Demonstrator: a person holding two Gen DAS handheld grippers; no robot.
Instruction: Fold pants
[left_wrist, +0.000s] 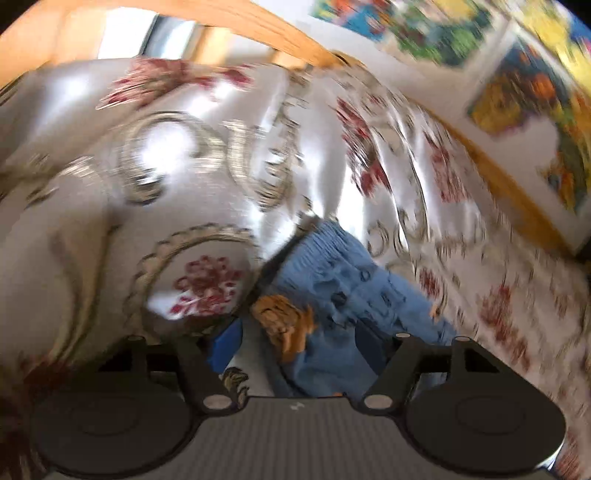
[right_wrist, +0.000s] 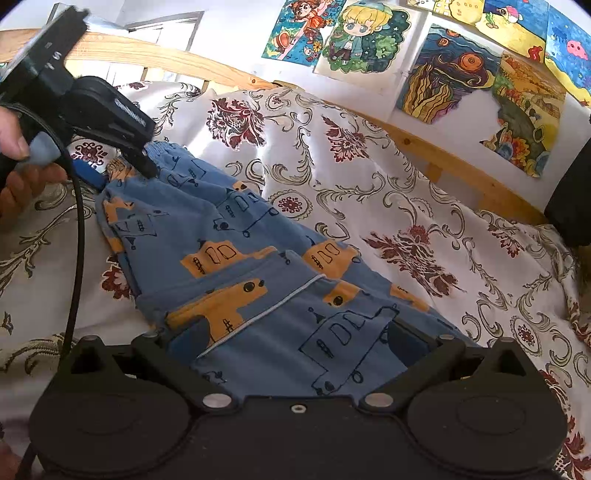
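Note:
Blue pants (right_wrist: 240, 240) with orange vehicle prints lie flat on a floral bedspread (right_wrist: 369, 184), running from upper left to lower right. In the right wrist view my right gripper (right_wrist: 295, 343) is open, and the near end of the pants fills the wide gap between its fingers. At the far waistband, my left gripper (right_wrist: 118, 171) is held by a hand (right_wrist: 14, 147). The blurred left wrist view shows the left gripper (left_wrist: 299, 350) open, with the gathered waistband of the pants (left_wrist: 351, 288) between its fingers.
A wooden bed rail (right_wrist: 443, 155) runs along the far side of the bed under a wall hung with colourful drawings (right_wrist: 461, 74). A black cable (right_wrist: 79, 240) hangs from the left gripper. A dark object (right_wrist: 572, 192) stands at the right edge.

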